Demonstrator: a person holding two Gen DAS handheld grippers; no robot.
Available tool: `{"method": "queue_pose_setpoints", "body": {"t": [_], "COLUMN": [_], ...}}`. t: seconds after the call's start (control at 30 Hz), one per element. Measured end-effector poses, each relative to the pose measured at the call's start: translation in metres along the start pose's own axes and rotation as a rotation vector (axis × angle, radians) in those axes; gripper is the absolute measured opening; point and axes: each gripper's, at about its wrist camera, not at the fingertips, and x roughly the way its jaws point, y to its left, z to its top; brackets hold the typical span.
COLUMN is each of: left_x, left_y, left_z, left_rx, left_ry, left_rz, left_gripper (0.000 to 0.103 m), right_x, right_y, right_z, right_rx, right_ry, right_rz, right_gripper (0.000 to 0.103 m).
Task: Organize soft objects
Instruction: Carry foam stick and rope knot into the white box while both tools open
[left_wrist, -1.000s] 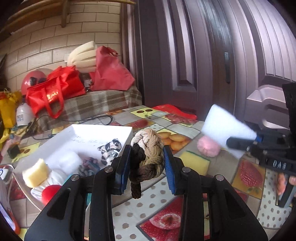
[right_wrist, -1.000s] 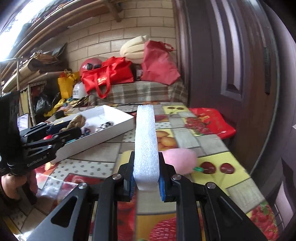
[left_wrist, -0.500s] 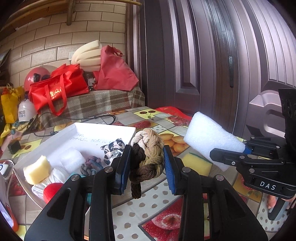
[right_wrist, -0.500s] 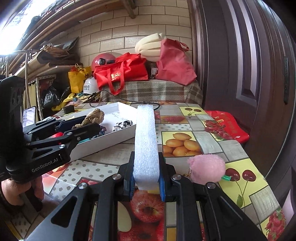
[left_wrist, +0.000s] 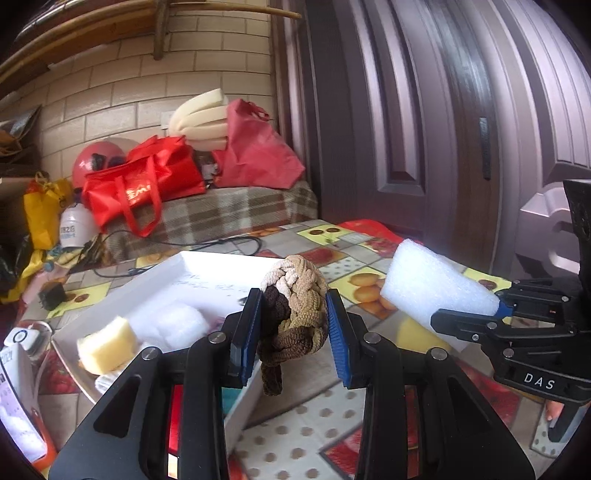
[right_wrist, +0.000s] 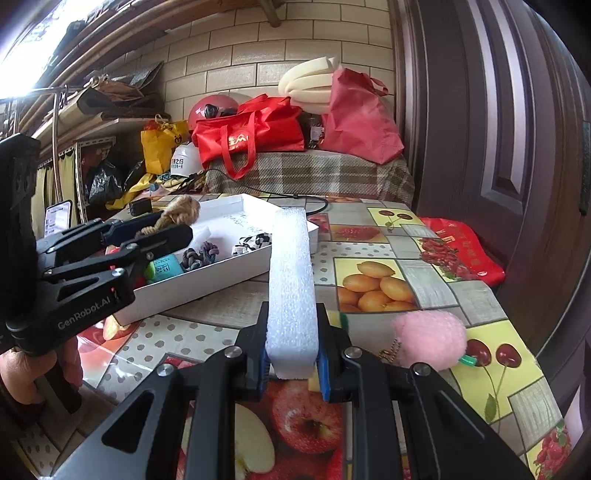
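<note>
Two soft things are in hand above the table: a braided rope knot (left_wrist: 293, 306) in cream, tan and dark brown, and a white foam block (right_wrist: 291, 291). The left gripper (left_wrist: 293, 332) pinches the knot between its blue pads, holding it in the air over the near corner of a white tray (left_wrist: 207, 273), with a loose brown end hanging below the jaws. The right gripper (right_wrist: 291, 354) is clamped on the near end of the foam block, which juts forward and upward from the jaws, off the table, to the right of the tray. Inside the tray lie a yellow sponge (left_wrist: 107, 343), a white fluffy piece (left_wrist: 173, 325), a small braided knot (right_wrist: 201, 254), a black-and-white patterned cloth (right_wrist: 255, 240) and a teal item (right_wrist: 164, 266). A pink pompom (right_wrist: 430, 341) rests on the fruit-print tablecloth (right_wrist: 373, 280) just right of the right gripper, and a yellow sponge edge shows beneath the foam. Beyond the table stand red tote bags (right_wrist: 247, 136) on a plaid-covered bench (right_wrist: 314, 173), against a brick wall and beside a dark door (left_wrist: 424, 129).
</note>
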Motion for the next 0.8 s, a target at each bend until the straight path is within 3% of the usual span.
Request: {"method": "queue_pose_setpoints", "body": {"t": [0.4,0.6,0.63,0.8], "left_x": [0.014,0.021,0.022,0.031], "left_y": [0.053,0.091,0.096,0.119], "left_z": [-0.002,-0.005,-0.005,-0.004], "left_rx": [-0.06,-0.132,-0.139,-0.17], "left_ry": [0.016,0.025,0.023,0.022], "left_rz": [0.141,0.205,0.218,0.278], "left_gripper": [0.034,0.034,0.034,0.034], "right_x": [0.041,0.062,0.062,0.087], "right_y": [0.044,0.055,0.054,0.047], "right_z": [0.018,0.032,0.034,0.046], "right_rx": [-0.095,-0.087,-0.069,0.026], "right_ry": [0.015,0.015,-0.024,0.006], "right_rz": [0.039,0.035,0.038,0.035], "right_gripper": [0.02,0.02,0.02,0.02]}}
